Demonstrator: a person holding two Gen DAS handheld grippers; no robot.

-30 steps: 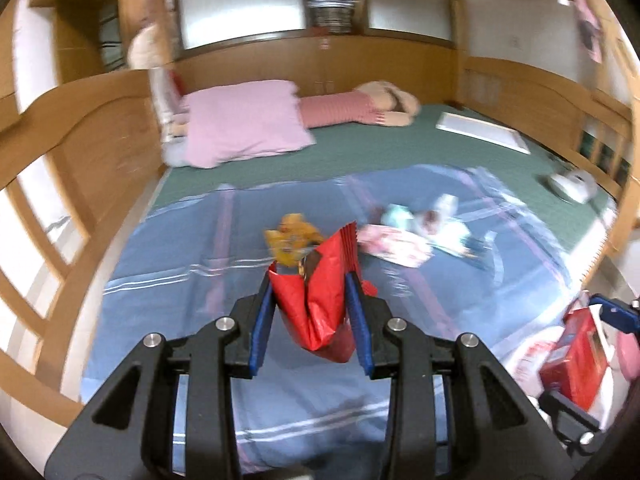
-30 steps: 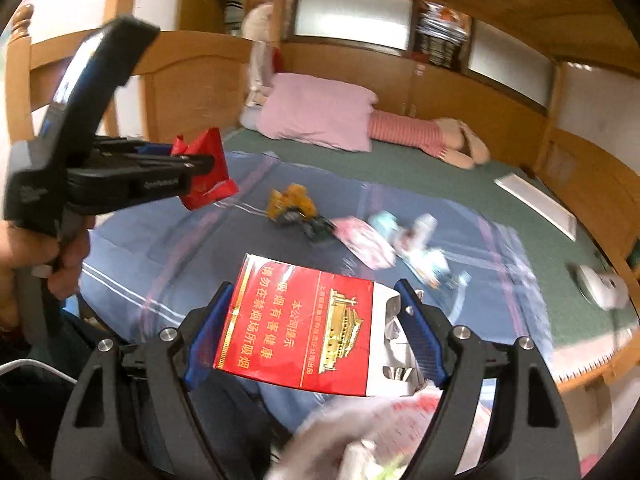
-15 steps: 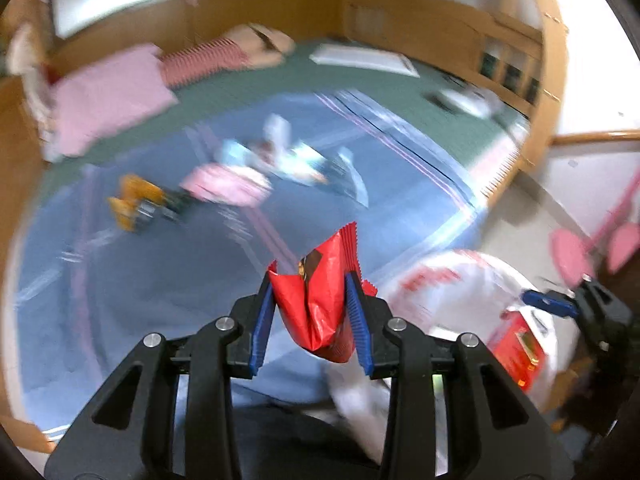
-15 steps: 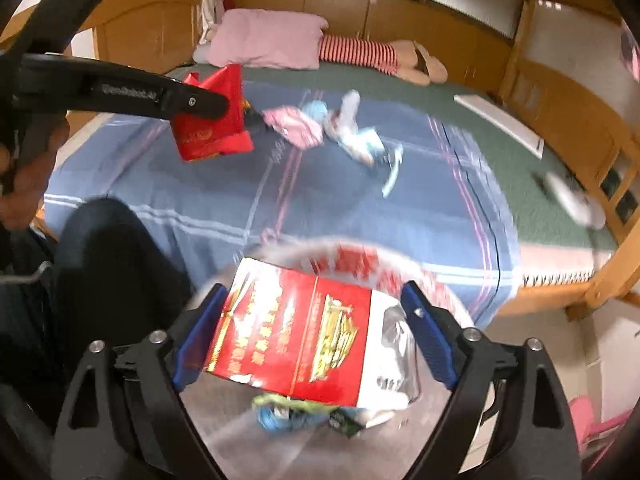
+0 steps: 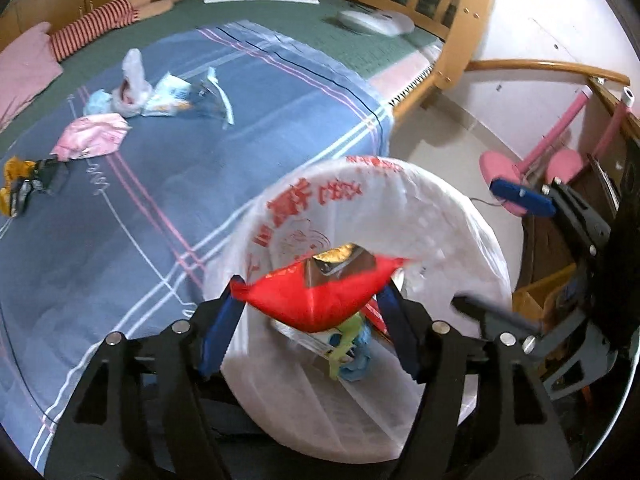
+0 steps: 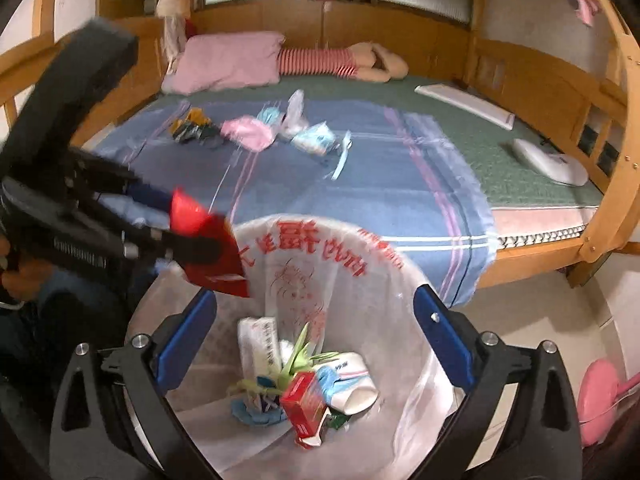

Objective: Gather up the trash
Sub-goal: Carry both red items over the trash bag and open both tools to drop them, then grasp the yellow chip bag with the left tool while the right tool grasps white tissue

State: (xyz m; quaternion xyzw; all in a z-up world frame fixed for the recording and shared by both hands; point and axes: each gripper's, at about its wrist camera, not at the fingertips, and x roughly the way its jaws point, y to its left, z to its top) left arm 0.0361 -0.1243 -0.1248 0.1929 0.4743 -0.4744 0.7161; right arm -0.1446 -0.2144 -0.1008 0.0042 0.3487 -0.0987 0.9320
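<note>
A white plastic bag (image 5: 400, 208) printed in red lines the bin beside the bed. My left gripper (image 5: 312, 296) hangs over its mouth. Its jaws are opening, and a red snack wrapper (image 5: 316, 296) lies spread loosely across the fingertips. My right gripper (image 6: 314, 298) points down into the same bag (image 6: 320, 248); its jaws are opening wide with nothing between them. A red cigarette box (image 6: 304, 404) lies at the bottom among other litter. On the bed lie a pink wrapper (image 6: 248, 136), a yellow-black wrapper (image 6: 192, 124) and blue-white packets (image 6: 316, 138).
A blue striped sheet (image 5: 120, 240) covers a green mattress in a wooden bed frame (image 6: 608, 208). At the far end are a pink pillow (image 6: 228, 60) and a striped plush. A white device (image 6: 552, 164) lies near the bed's right edge. Pink furniture legs (image 5: 560, 132) stand on the floor.
Both grippers swung from above the bed to over the bag. The right gripper let go of the red box, which now lies inside. The left jaws widened around the red wrapper.
</note>
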